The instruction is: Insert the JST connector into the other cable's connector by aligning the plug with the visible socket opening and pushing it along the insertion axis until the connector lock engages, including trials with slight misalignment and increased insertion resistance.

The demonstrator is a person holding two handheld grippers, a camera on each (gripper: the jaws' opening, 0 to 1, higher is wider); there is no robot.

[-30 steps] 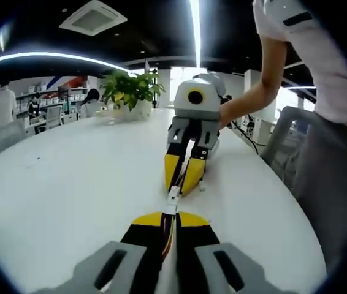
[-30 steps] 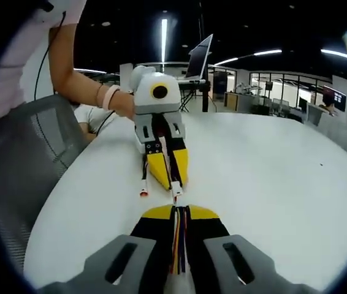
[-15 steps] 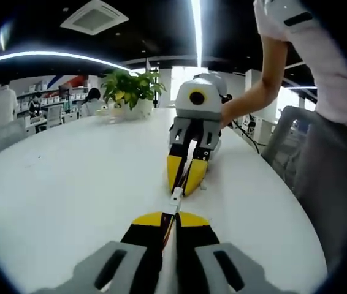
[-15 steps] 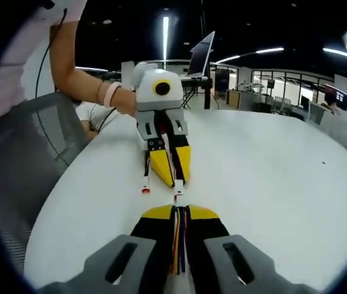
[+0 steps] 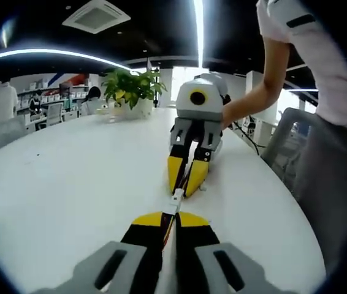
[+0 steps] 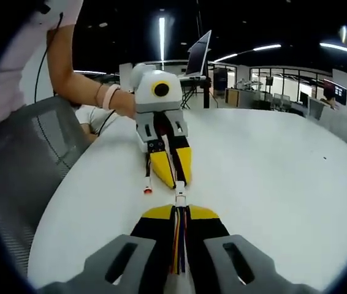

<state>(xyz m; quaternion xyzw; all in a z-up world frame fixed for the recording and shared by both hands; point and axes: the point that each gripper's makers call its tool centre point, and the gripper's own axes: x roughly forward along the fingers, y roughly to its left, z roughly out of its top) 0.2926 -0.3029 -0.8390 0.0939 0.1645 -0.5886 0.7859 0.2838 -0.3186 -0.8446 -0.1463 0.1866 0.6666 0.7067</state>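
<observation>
The white JST connector (image 5: 176, 199) is a small pale block on the end of a bundle of thin coloured wires (image 5: 168, 229), red, yellow and dark strands running back between the yellow-tipped jaws of the left gripper (image 5: 168, 215). Those jaws are pressed together on the wires, with the connector jutting out just past their tips toward 12 o'clock. It meets the tips of the right gripper (image 5: 186, 182), which comes in from 12 o'clock with its jaws closed to a narrow V on its own cable; whether plug and socket are seated is too small to tell.

In the right gripper view, the right gripper (image 6: 178, 211) pinches a similar bundle of coloured wires (image 6: 178, 242), and a white connector (image 6: 179, 199) sticks out at its tips, just under the yellow jaws of the left gripper (image 6: 172, 174) at 12 o'clock. A loose cable end with a small red tip (image 6: 148, 190) hangs beside the left gripper, at 11 o'clock of the connector, over the white table (image 6: 271, 177). A person's hand (image 6: 119, 103) holds the left gripper's body.

A potted plant (image 5: 130, 92) stands at the table's far side.
</observation>
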